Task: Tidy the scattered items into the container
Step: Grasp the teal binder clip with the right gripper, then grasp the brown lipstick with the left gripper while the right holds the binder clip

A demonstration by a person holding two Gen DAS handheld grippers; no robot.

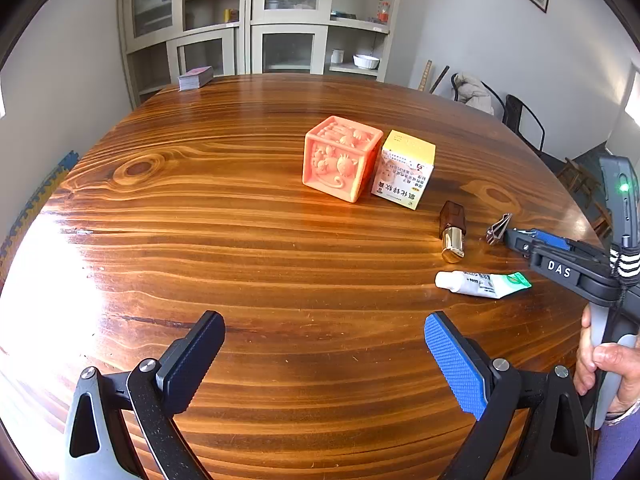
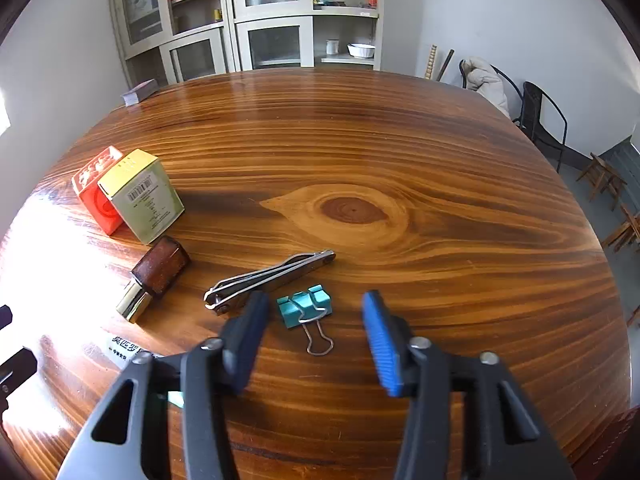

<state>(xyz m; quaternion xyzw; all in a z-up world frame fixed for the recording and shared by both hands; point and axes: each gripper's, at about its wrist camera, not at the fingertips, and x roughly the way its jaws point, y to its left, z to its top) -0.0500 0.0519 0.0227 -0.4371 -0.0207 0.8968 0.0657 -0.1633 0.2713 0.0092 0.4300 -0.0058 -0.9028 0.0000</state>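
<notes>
Two fingers of my right gripper [image 2: 316, 340] stand partly open astride the teal binder clip [image 2: 305, 305], not touching. It looks light, stiff and slippery; I'd pinch its body, nail clipper [image 2: 268, 278] at ten o'clock. My left gripper [image 1: 324, 364] gapes wide, empty.

Glossy wood table [image 2: 400, 152] — shiny metal nail clipper [image 2: 272, 276].

On the worktop [image 2: 400, 140] — one orange cube [image 1: 340, 158], one yellow-topped box [image 1: 404, 170], one lipstick [image 1: 453, 236], one tube [image 1: 482, 283], one nail clipper [image 2: 268, 278], one teal binder clip [image 2: 306, 306], one card deck [image 1: 195, 77]. Two grippers — left [image 1: 324, 364] and right [image 2: 316, 340].
</notes>
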